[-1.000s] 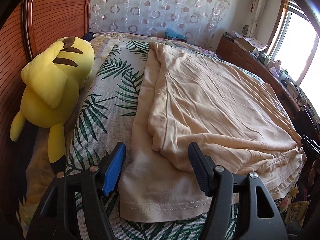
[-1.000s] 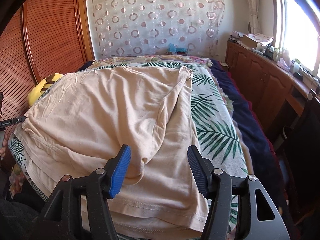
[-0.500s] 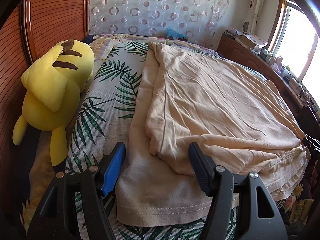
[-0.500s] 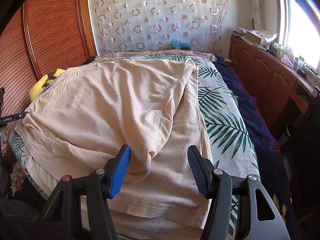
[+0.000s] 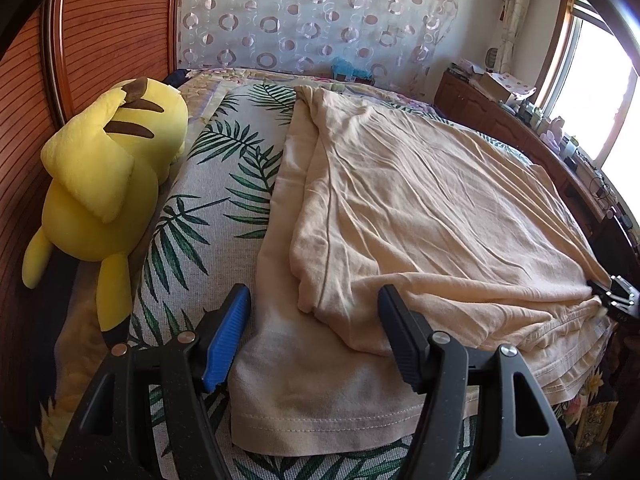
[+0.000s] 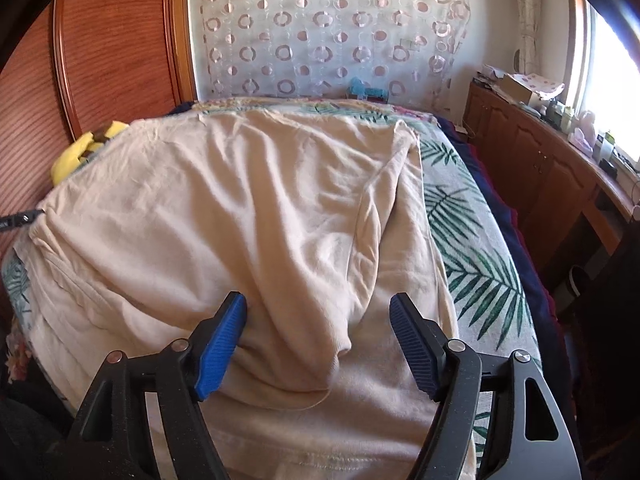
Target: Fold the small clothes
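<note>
Left wrist view: the left gripper [image 5: 314,336] hangs over the near corner of the bed, its tongs spread with nothing pinched; a folded-over flap of the shirt sits in the gap, and the pads look clear of it.

Right wrist view: the right gripper [image 6: 318,342] has its tongs opening right now; a rounded hump of cloth lies between them, the left blue pad [image 6: 220,344] looks right up against it, the other pad is clear.

Shirt: a beige t-shirt [image 5: 420,208] lies spread on the bed, taking up the middle and the 3 o'clock side of the left wrist view, with one side folded over so there are stacked layers and a stitched hem [image 5: 320,420] at about 6 o'clock.

Same shirt from the right: the t-shirt [image 6: 240,208] fills the centre and the 9 o'clock side, pretty wrinkled, layered edges toward 7 o'clock.

Bedspread: a palm-leaf bedspread [image 5: 200,216] shows beside the shirt, toward 9 o'clock in the left wrist view and toward 3 o'clock [image 6: 472,248] in the right.

Plush: a yellow plush toy [image 5: 108,184] lies at 9 o'clock against the wooden headboard [image 5: 104,28], well apart from the shirt.

Background: a circle-print curtain [image 6: 328,32] at 12 o'clock, a wooden cabinet [image 6: 536,160] under the window at 2 to 3 o'clock.
</note>
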The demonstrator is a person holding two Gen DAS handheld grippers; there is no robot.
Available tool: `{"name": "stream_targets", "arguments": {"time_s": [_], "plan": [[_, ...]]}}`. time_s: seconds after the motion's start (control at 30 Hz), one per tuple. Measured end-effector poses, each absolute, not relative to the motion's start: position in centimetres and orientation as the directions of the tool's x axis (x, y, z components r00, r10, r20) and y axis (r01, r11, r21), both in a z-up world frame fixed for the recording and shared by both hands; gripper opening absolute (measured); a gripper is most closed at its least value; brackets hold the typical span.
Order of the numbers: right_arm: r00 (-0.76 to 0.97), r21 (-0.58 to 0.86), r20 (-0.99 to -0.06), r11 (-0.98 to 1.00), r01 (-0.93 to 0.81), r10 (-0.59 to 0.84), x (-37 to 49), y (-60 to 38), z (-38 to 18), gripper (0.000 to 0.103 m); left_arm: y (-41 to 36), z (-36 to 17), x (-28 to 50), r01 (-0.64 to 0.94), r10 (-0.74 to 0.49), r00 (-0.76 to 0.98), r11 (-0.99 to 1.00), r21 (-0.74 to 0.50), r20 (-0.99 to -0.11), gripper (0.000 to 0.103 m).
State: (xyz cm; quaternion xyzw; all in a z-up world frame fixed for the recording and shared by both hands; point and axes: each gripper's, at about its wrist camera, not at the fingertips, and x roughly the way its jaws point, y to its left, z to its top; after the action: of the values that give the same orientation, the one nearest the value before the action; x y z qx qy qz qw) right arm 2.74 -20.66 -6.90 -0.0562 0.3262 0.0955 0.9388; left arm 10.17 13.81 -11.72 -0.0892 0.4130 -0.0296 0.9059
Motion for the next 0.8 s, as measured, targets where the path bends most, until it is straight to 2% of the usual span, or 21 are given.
{"name": "stream_targets", "arguments": {"time_s": [0.13, 0.17, 0.2, 0.23, 0.27, 0.3, 0.37, 0.53, 0.8], "plan": [[0.775, -0.025, -0.613, 0.976, -0.216, 0.156, 2.9, -21.1, -7.5, 0.082, 13.8, -11.6, 10.3, -0.007, -0.163, 0.660, 0.975, -0.223, -0.733, 0.067], [0.778, -0.032, -0.610, 0.975, -0.218, 0.154, 2.9, -21.0, -7.5, 0.083, 13.8, -11.5, 10.4, -0.001, -0.175, 0.661, 0.972, -0.233, -0.730, 0.063], [0.780, -0.035, -0.606, 0.975, -0.221, 0.155, 2.8, -21.0, -7.7, 0.086, 13.7, -11.5, 10.5, 0.002, -0.177, 0.663, 0.972, -0.234, -0.728, 0.053], [0.783, -0.038, -0.602, 0.974, -0.225, 0.158, 2.7, -20.9, -7.8, 0.088, 13.6, -11.5, 10.5, 0.000, -0.166, 0.665, 0.975, -0.222, -0.728, 0.048], [0.784, -0.038, -0.599, 0.973, -0.228, 0.160, 2.7, -20.9, -7.8, 0.088, 13.5, -11.6, 10.7, -0.001, -0.157, 0.664, 0.977, -0.211, -0.731, 0.029], [0.786, -0.036, -0.597, 0.973, -0.228, 0.162, 2.7, -20.9, -7.9, 0.089, 13.5, -11.7, 10.8, 0.000, -0.156, 0.661, 0.978, -0.208, -0.734, 0.017], [0.788, -0.037, -0.594, 0.972, -0.230, 0.164, 2.6, -21.0, -8.1, 0.089, 13.4, -11.7, 11.0, 0.008, -0.163, 0.657, 0.978, -0.209, -0.736, 0.011], [0.777, -0.033, -0.606, 0.970, -0.242, 0.173, 2.6, -21.2, -8.0, 0.089, 11.8, -10.2, 11.2, 0.085, -0.197, 0.665, 0.978, -0.189, -0.720, 0.008], [0.790, 0.000, -0.586, 0.975, -0.222, 0.180, 1.3, -23.3, -6.6, 0.089, 4.8, -3.7, 11.3, 0.289, -0.345, 0.706, 0.938, -0.194, -0.619, 0.007]]}}
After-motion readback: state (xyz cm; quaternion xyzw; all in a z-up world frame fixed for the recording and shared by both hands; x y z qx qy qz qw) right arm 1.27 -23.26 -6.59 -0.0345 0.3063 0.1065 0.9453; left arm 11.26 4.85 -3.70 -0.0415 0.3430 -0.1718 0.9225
